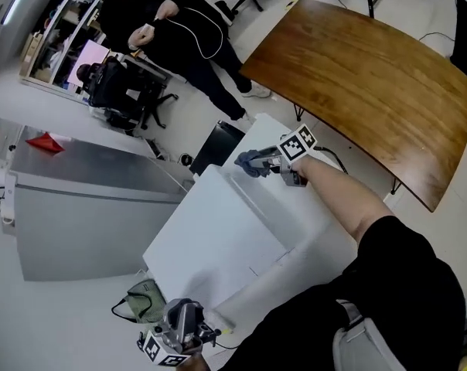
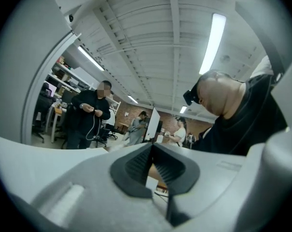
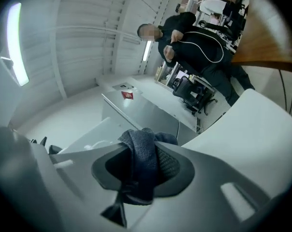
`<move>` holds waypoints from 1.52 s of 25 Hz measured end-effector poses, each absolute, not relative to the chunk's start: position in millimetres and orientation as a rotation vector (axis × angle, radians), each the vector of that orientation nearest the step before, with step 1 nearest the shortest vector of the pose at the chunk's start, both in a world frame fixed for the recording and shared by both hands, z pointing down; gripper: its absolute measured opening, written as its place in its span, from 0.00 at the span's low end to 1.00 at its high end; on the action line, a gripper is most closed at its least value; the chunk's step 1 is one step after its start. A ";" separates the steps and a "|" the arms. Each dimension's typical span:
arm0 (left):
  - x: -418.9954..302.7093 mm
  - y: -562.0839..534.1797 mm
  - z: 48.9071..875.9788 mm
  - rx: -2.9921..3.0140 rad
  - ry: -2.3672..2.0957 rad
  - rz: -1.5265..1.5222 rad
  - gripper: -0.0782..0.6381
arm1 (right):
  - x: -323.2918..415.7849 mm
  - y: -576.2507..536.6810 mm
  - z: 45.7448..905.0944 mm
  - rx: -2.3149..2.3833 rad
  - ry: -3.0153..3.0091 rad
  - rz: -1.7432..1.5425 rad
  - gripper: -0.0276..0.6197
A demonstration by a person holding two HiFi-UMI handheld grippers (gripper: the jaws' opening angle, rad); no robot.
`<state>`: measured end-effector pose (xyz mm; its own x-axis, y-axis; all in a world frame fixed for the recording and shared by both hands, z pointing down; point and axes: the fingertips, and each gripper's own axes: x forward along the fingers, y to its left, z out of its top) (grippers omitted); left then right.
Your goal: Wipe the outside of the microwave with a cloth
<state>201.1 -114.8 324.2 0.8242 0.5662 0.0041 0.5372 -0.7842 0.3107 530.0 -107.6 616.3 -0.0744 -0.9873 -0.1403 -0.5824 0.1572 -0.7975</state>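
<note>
Jaws of the right gripper (image 1: 266,163) (image 3: 141,151) are clamped tight on a bunched, dark blue-grey cloth (image 1: 251,162) (image 3: 144,167), which fills the gap between the pads and spills over the tips. The person's bare forearm reaches out to hold this gripper over the far edge of the microwave (image 1: 218,238), a plain white box seen from above. The cloth sits at that far edge; whether it touches the surface cannot be told. The left gripper (image 1: 185,321) (image 2: 152,146) is at the near corner of the microwave, low in the head view, its jaws closed tip to tip with nothing held. Left of the microwave stands a grey metal cabinet (image 1: 86,199) with a small red object (image 1: 46,142) on top. Beyond are a curved wooden table (image 1: 373,76) and a person in black (image 1: 179,29) beside an office chair (image 1: 125,91)
</note>
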 end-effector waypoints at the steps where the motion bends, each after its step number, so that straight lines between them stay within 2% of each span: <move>1: 197.2 -120.7 324.6 2.725 0.792 0.141 0.12 | 537.2 -125.9 622.0 -1.493 1.751 -0.777 0.20; 5: 186.6 -129.8 324.2 2.761 0.673 0.144 0.11 | 537.0 -168.9 636.6 -1.375 1.766 -0.860 0.20; 9: 184.1 -128.1 320.6 2.757 0.683 0.122 0.12 | 513.0 -143.6 631.1 -1.314 1.799 -0.877 0.19; 16: 203.0 -94.4 319.1 2.680 0.997 0.114 0.11 | 345.9 -17.1 643.8 -1.183 1.967 -1.065 0.19; 19: 209.9 -87.4 322.2 2.617 1.090 0.119 0.11 | 304.1 16.2 651.9 -1.184 1.907 -1.086 0.19; 22: 217.9 -73.7 320.2 2.574 1.142 0.116 0.11 | 325.4 20.7 649.1 -1.263 1.855 -0.988 0.20; 26: 223.4 -67.7 318.9 2.607 1.094 0.133 0.11 | 421.7 -4.3 642.5 -1.443 1.756 -0.861 0.20; 31: 212.8 -97.9 321.2 2.710 0.839 0.151 0.11 | 524.7 -91.9 654.7 -1.529 1.715 -0.912 0.20; 35: 192.4 -121.9 326.6 2.764 0.661 0.161 0.11 | 541.1 -159.1 681.8 -1.481 1.758 -1.050 0.20; 38: 182.6 -123.3 326.5 2.773 0.609 0.153 0.11 | 529.7 -166.4 689.3 -1.393 1.750 -1.095 0.18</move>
